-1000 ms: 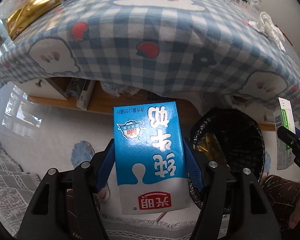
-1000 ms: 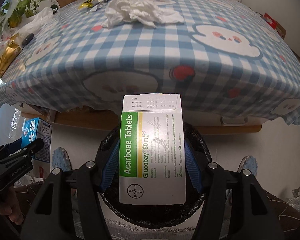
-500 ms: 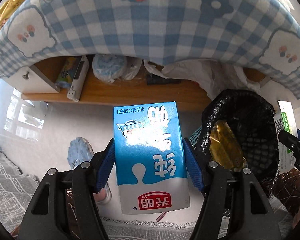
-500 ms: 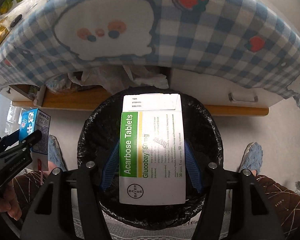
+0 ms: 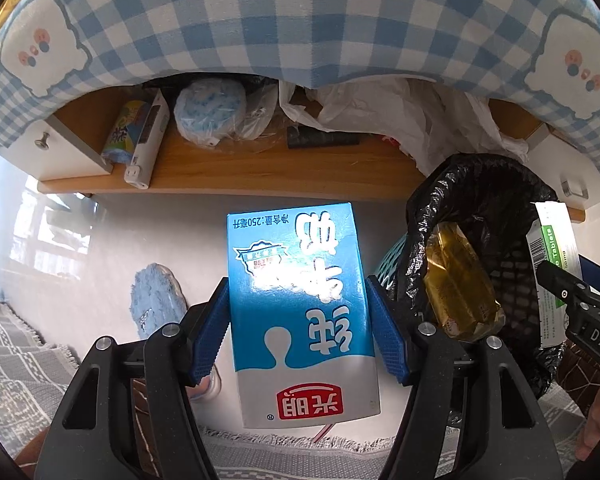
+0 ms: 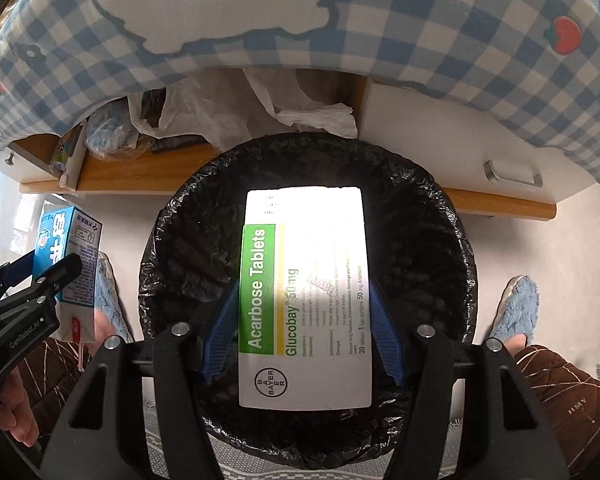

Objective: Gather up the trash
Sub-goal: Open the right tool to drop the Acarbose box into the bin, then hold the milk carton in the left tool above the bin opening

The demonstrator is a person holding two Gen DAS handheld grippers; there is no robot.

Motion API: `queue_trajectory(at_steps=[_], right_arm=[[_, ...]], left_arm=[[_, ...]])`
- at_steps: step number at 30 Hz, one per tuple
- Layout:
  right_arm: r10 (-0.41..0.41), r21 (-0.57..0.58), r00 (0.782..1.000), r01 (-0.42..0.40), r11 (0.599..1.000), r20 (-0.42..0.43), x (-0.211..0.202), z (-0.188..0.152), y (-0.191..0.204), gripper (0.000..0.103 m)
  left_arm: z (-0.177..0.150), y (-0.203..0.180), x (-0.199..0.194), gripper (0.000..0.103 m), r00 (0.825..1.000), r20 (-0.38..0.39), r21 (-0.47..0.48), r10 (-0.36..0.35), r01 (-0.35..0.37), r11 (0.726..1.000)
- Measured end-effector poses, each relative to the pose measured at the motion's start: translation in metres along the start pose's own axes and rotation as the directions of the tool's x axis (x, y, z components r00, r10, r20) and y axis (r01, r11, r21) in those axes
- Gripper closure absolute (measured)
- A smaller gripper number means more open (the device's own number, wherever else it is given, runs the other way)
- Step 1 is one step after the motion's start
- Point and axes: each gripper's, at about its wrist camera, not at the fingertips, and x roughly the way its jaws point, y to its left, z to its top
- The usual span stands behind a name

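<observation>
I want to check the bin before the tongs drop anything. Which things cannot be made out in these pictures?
- Bin bottom, right wrist view: covered by the tablet box.
- Gold packet in the bin, left wrist view: print too small to read.
- Milk carton back face, left wrist view: turned away.
- Shelf items, both views: partly hidden by the tablecloth and plastic bags.

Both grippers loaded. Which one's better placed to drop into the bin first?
Right. Its tablet box hangs over the middle of the bin opening. The left gripper's milk carton is over bare floor, with the bin off to its side, so it needs a sideways move first.
</observation>
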Motion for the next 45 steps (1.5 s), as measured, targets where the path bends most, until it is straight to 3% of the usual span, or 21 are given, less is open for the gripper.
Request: queue_trajectory(at_steps=[6,14,27,38,45], right_arm=[[-0.011,-0.011,0.999,0.012,1.0,0.039,-0.01,0.002,-0.001,0.025],[-0.02,-0.015,0.994,0.022,1.0,0.109,-0.048,0.009,-0.027,0.009],[-0.094,0.049,0.989,0.089,0.995,0.116,-0.075,0.006,-0.126,0.008],[-0.141,0.184,0.989,0.132,0.974,0.036,-0.046,-0.02,-0.218,0.008],[-0.179,0.238,0.984,0.174,0.956,0.0,-0.031,-0.029,-0.245,0.008]], left_arm=[[0.006,0.002,-0.013,0.039,0.999,0.028,-0.021,0.02,-0.019,1.0],[0.022,-0.013,-0.049,0.039,0.998,0.066,-0.033,0.005,-0.003,0.999],[0.028,-0.09,-0.082,0.039,0.996,0.075,0.04,-0.039,0.036,0.999],[0.023,-0.168,-0.045,0.039,0.999,0.008,0.098,-0.052,0.051,0.994],[0.013,-0.202,-0.016,0.039,0.998,-0.027,0.139,-0.048,0.052,0.989]])
